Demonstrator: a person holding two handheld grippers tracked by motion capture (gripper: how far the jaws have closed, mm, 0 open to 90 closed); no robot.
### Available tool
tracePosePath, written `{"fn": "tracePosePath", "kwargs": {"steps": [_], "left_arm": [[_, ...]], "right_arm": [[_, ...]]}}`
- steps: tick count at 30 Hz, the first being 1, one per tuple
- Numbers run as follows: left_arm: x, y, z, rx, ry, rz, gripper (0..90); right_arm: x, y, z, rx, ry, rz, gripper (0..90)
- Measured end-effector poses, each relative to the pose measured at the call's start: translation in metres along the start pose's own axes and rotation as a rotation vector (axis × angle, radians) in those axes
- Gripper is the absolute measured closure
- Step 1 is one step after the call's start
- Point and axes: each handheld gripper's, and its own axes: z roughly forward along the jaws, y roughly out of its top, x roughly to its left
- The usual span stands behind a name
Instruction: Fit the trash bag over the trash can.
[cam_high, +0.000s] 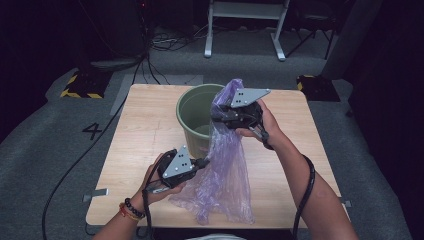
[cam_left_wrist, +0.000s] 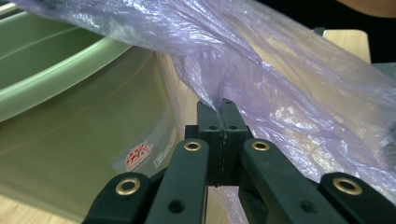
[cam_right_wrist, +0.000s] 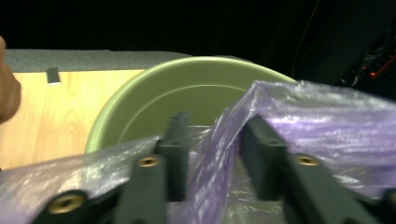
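Claw work first: the left claw (cam_left_wrist: 223, 106) has its jaws pressed together on a fold of the purple plastic bag (cam_high: 222, 170), as the left gripper view shows plainly, with the film pinched right at the tips. In the high view this claw (cam_high: 202, 163) sits low over the table (cam_high: 145, 130), just beside the green bin (cam_high: 192, 112), but its tips are buried in the plastic and hard to pick out.

The right claw (cam_right_wrist: 212, 135) stands partly open. In the right gripper view a ridge of the bag (cam_right_wrist: 224, 140) rises between its jaws without either pad clearly pressing on it, and the picture is blurred, so contact cannot be judged closely. From above, that claw (cam_high: 220, 117) is at the bin's rim on the right, half masked by the grey plate and bunched film.

The bag hangs from the rim area down the bin's side and spreads crumpled on the table toward the near edge. Its mouth is hidden among folds. The bin's right wall is covered by the bag; a label (cam_left_wrist: 140, 156) on the bin shows, too small to read.
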Motion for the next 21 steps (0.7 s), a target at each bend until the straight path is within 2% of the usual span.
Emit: {"fn": "tracePosePath", "kwargs": {"steps": [4, 7, 11, 15, 17, 21], "left_arm": [[0.000, -0.002, -0.004, 0.002, 0.018, -0.004, 90.0], [-0.002, -0.006, -0.007, 0.007, 0.023, -0.004, 90.0], [-0.003, -0.012, -0.005, 0.017, 0.025, -0.014, 90.0], [-0.002, -0.014, -0.005, 0.026, 0.033, -0.012, 90.0], [-0.002, -0.015, -0.008, 0.025, 0.041, -0.011, 90.0], [0.001, -0.018, -0.017, 0.010, 0.069, -0.026, 90.0]], "right_arm": [[-0.005, 0.000, -0.010, -0.036, -0.007, 0.031, 49.1], [-0.008, -0.001, -0.017, -0.050, -0.024, 0.028, 44.9], [-0.015, -0.003, -0.023, -0.062, -0.045, 0.047, 44.4], [-0.020, -0.008, -0.022, -0.058, -0.066, 0.072, 43.8], [-0.020, -0.008, -0.018, -0.033, -0.077, 0.064, 43.6], [-0.020, -0.007, -0.016, -0.044, -0.068, 0.078, 41.6]]}}
